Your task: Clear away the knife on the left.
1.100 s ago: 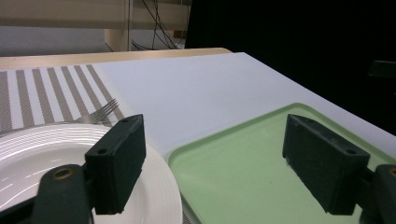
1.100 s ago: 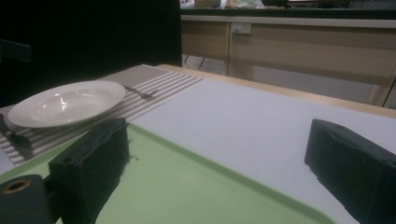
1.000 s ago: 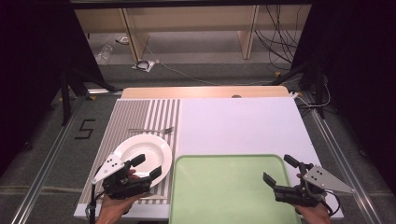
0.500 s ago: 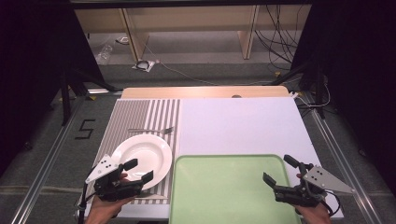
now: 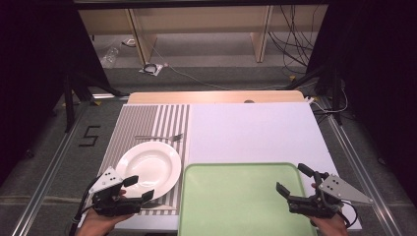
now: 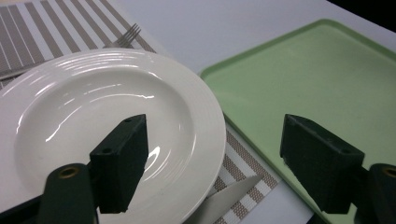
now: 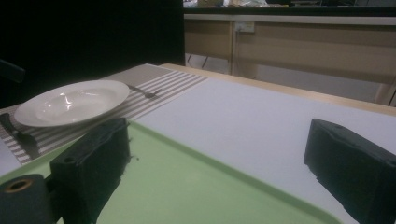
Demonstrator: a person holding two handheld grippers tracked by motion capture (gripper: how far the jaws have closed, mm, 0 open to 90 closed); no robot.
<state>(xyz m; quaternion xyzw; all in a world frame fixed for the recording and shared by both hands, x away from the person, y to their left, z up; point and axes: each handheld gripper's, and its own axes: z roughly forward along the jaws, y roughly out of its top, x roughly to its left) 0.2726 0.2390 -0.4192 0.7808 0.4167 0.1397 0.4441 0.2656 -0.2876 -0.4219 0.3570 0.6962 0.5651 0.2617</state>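
A white plate rests on a striped placemat at the front left, with a fork lying just behind it. My left gripper stands open at the plate's near rim and holds nothing. In the left gripper view, the left gripper has the plate behind its left jaw and the green tray behind its right jaw. My right gripper hangs open over the tray's front right corner. In the right gripper view, the right gripper has nothing between its jaws.
A white mat covers the table's middle and right behind the tray. A wooden strip runs along the far edge. Cables and furniture legs lie on the floor beyond. In the right gripper view, the plate and fork lie far left.
My left gripper has drawn back a little toward the front left, away from the plate's middle. The right gripper has stayed where it was.
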